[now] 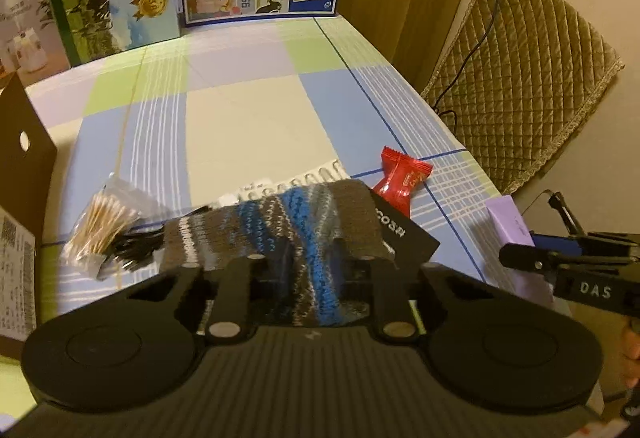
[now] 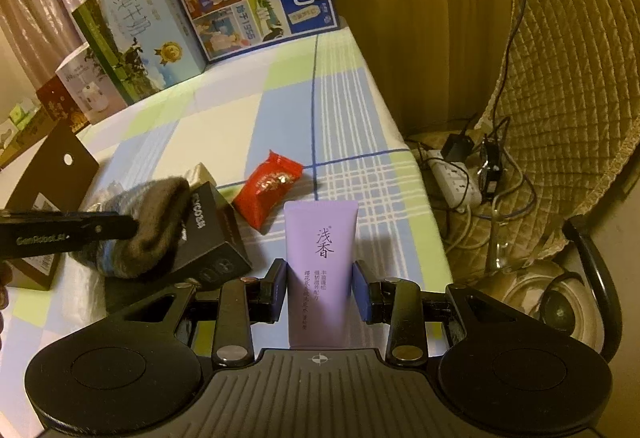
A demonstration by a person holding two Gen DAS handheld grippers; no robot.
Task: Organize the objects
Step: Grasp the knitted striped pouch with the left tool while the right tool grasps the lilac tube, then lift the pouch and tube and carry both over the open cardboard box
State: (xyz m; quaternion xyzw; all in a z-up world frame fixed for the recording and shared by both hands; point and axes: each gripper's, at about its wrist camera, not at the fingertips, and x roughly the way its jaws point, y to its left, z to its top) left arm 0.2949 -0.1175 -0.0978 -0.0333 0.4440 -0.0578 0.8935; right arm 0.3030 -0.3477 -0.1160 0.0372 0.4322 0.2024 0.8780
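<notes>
Sock (image 1: 296,234): knitted brown, with blue, white, grey stripes.

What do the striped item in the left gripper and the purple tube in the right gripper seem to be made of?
Striped sock: knitted yarn, matte and fuzzy, stitch rows visible. Purple tube: likely soft plastic, smooth satin finish, flat crimped end, printed text.

Cloth, foil and plastic on the checked counter cloth

Striped brown-blue knitted sock (image 1: 280,234) looks rough and woolly; red candy wrapper (image 1: 402,180), at its 2 o'clock, glossy; lilac plastic tube (image 2: 320,258) smooth, matt.
</notes>
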